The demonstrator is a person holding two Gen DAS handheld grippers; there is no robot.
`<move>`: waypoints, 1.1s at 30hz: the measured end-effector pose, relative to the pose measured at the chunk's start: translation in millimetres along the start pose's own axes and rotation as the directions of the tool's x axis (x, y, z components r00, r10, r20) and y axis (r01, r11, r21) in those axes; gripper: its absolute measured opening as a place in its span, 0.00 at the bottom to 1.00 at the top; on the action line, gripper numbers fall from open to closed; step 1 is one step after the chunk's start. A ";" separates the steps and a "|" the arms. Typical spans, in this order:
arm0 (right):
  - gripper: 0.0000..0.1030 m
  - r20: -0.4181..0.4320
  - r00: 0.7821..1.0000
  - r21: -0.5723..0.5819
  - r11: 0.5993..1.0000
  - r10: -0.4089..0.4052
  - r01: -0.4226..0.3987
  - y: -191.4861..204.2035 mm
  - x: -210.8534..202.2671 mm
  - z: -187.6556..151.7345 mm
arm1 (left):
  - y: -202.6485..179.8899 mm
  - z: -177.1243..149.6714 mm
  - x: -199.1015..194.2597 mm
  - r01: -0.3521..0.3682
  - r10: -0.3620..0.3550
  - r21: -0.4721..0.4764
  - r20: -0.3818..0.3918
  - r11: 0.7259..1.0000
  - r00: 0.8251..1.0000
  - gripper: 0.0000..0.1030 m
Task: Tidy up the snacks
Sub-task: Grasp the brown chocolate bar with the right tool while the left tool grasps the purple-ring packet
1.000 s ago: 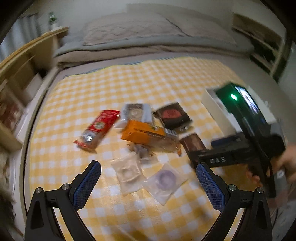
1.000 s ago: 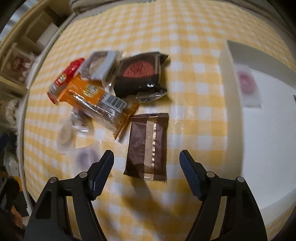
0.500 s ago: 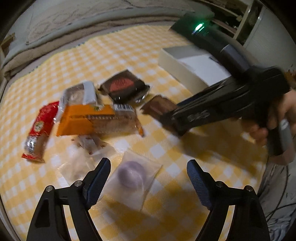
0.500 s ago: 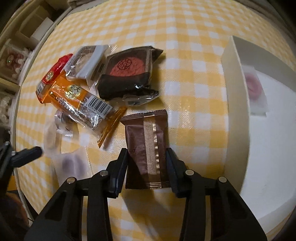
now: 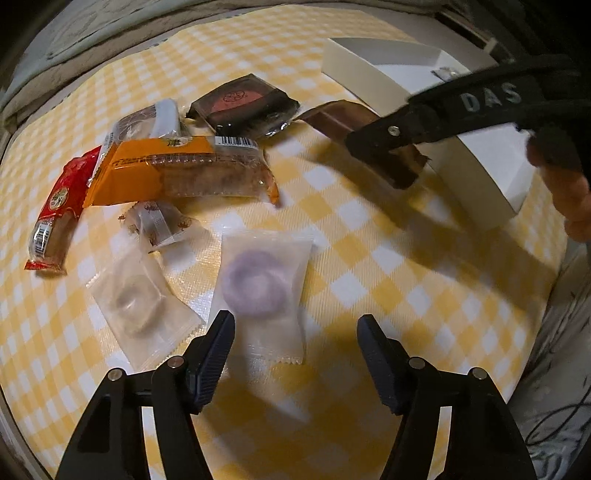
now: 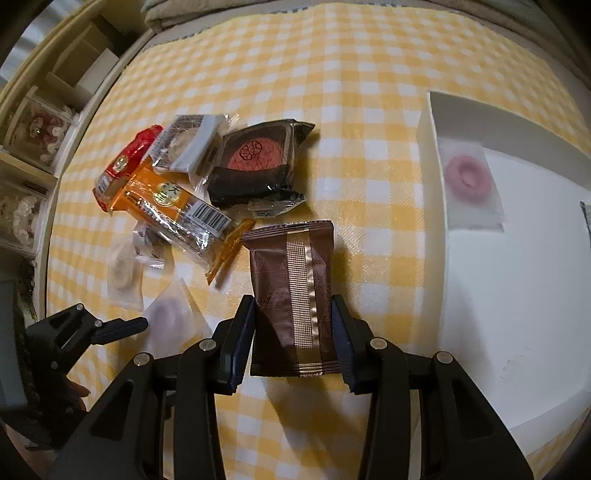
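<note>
My right gripper (image 6: 293, 332) is shut on a brown foil snack packet (image 6: 295, 291), its near end raised off the yellow checked cloth; it also shows in the left wrist view (image 5: 369, 140). My left gripper (image 5: 295, 354) is open just above a clear packet with a purple ring sweet (image 5: 258, 284). A white box (image 6: 517, 295) on the right holds a pink ring sweet packet (image 6: 469, 184). An orange packet (image 6: 173, 214), a red packet (image 6: 125, 162), a dark round-cake packet (image 6: 255, 166) and a grey-banded packet (image 6: 188, 144) lie piled together.
A clear packet with a pale ring (image 5: 136, 299) and a small wrapped sweet (image 5: 155, 221) lie left of the purple one. Wooden shelves with boxes (image 6: 33, 122) stand beyond the cloth's left edge. Bedding (image 5: 110, 29) lies at the far side.
My right gripper closed on the brown packet and raised its near end. My left gripper moved down and forward over the purple ring packet, its jaws narrowing somewhat.
</note>
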State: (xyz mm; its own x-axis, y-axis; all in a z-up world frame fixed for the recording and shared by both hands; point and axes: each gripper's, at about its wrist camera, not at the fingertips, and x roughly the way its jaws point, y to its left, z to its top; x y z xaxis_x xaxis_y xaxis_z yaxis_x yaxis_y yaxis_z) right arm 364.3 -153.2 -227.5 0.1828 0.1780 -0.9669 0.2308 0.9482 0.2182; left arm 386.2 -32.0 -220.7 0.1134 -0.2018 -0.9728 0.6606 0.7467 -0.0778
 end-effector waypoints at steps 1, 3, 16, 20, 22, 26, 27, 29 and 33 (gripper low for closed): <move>0.40 0.002 1.000 -0.002 1.000 0.000 0.000 0.9 -0.1 -0.5 | -0.1 2.5 0.4 -0.006 0.006 -0.008 0.003 1.000 1.000 0.65; 0.40 0.008 1.000 -0.006 1.000 0.002 -0.002 0.2 -3.3 -2.4 | -2.2 8.5 1.1 -0.029 0.029 0.001 0.018 1.000 0.999 0.66; 0.40 0.044 0.999 0.003 1.000 0.021 -0.021 -11.0 -19.5 -1.6 | 9.7 36.0 20.2 -0.071 0.071 0.009 0.040 0.997 0.997 0.84; 0.40 0.051 0.998 0.001 1.000 0.024 -0.024 -13.8 -22.4 -1.3 | 7.2 36.6 32.8 -0.076 0.076 0.011 -0.021 0.997 0.997 0.74; 0.40 0.052 0.998 -0.001 1.000 0.024 -0.024 -16.0 -24.0 -2.5 | 5.3 37.9 32.6 -0.051 0.051 0.000 -0.043 0.999 0.998 0.68; 0.40 0.052 0.998 -0.003 1.000 0.018 -0.018 -17.3 -24.9 -2.0 | 3.5 41.0 33.3 -0.046 0.043 -0.031 -0.069 0.998 0.997 0.55; 0.40 0.053 0.998 -0.003 1.000 0.017 -0.017 -17.2 -24.8 -2.0 | 2.9 41.5 33.9 -0.064 0.061 -0.040 -0.073 0.997 0.995 0.51; 0.40 0.053 0.998 -0.005 1.000 0.018 -0.018 -17.5 -24.6 -1.9 | 5.9 41.9 31.7 -0.081 0.075 -0.068 -0.079 0.994 0.994 0.48; 0.40 0.058 0.998 -0.015 1.000 0.012 -0.011 -17.2 -26.6 -4.5 | 3.2 47.1 31.4 -0.104 0.096 -0.102 -0.082 0.989 0.992 0.44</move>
State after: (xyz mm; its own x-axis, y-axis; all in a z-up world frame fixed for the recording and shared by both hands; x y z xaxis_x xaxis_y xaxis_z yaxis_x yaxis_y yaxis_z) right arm 351.2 -173.1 -206.1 0.2410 0.1738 -0.9548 0.2143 0.9500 0.2270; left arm 426.9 -65.8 -241.2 0.1156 -0.0766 -0.9903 0.5662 0.8243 0.0023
